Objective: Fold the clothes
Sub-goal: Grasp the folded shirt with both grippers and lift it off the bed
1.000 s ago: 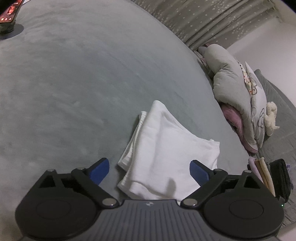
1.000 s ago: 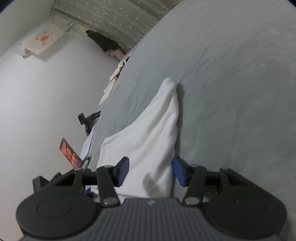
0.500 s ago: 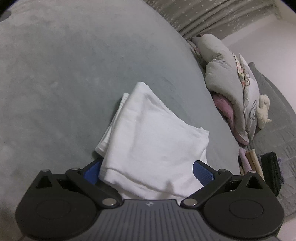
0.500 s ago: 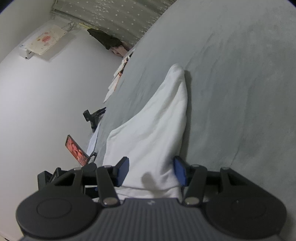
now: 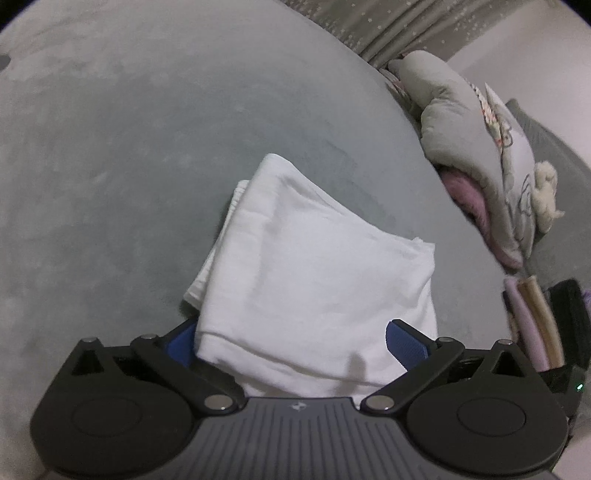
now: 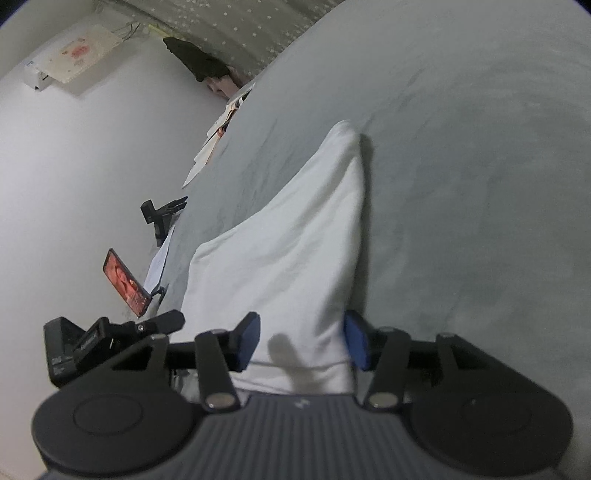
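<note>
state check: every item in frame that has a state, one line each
white garment: folded, lying on the grey bed cover, near edge between both sets of tongs
left tongs: wide open, straddling the garment's near edge
right tongs: part open around the garment's corner, grip unclear
phone: screen lit, propped on a stand
folded clothes: stacked at the bed's edge

Dim room: grey bedspread [image 5: 147, 147], starred curtain [image 6: 236, 33], white wall [image 6: 74, 166].

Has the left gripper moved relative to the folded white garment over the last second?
Yes. The left gripper has advanced toward the folded white garment on the grey bedspread; the garment's near edge now lies between its wide-open blue pads.
</note>
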{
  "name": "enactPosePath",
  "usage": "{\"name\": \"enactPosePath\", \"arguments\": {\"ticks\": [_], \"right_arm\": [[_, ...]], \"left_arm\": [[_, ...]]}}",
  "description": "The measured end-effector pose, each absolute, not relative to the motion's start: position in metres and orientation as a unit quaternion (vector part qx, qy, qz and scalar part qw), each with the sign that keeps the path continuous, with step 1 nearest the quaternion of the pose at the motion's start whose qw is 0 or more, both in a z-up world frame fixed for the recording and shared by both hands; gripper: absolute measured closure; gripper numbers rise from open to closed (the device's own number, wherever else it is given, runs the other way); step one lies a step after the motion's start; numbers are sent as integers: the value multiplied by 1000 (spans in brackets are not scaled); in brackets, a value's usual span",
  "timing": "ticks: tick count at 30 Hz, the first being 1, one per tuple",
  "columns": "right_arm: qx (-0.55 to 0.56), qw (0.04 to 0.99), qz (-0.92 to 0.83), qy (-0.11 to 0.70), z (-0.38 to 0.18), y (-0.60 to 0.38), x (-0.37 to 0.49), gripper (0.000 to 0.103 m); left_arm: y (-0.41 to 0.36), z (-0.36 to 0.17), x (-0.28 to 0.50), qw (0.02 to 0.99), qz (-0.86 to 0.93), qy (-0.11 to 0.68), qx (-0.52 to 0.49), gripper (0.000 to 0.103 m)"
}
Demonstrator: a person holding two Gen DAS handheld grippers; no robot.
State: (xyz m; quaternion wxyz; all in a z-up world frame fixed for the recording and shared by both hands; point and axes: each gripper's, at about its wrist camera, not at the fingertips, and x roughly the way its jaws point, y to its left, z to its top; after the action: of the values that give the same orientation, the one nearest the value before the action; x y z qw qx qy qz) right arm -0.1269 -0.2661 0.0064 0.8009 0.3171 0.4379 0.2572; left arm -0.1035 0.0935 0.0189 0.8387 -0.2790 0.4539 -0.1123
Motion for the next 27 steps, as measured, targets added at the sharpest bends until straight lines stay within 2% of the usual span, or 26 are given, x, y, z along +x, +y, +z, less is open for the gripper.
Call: {"name": "enactPosePath", "arguments": {"ticks": [1,2,3,4,5,6,12,18,27], "right_arm": [[317,802,257,437,6,-264,-127,56],[315,804,254,436,6,-263,-127,63],[308,809,241,438,7,-261,-128,72],[299,815,226,443,7,-260,-128,92],[299,816,220,443,7,-259,-129,93],[301,816,219,442,7,-259,-129,93],[292,833,212,419,26,-249,-138,95],[295,849,224,376,70,-253,-139,95],[296,866,235,327,124,-260,-135,95]], "left_arm": [[91,19,-104,842,-110,453,-270,3],[89,19,-105,846,-107,454,-260,12],[88,20,-106,849,-100,454,-249,38],[88,20,-107,851,-94,456,-242,54],[92,19,-107,846,-94,459,-254,72],[98,17,-107,836,-101,461,-278,77],[110,24,-105,824,-107,462,-309,78],[122,54,-98,817,-123,444,-346,78],[116,102,-80,832,-150,423,-327,79]]}}
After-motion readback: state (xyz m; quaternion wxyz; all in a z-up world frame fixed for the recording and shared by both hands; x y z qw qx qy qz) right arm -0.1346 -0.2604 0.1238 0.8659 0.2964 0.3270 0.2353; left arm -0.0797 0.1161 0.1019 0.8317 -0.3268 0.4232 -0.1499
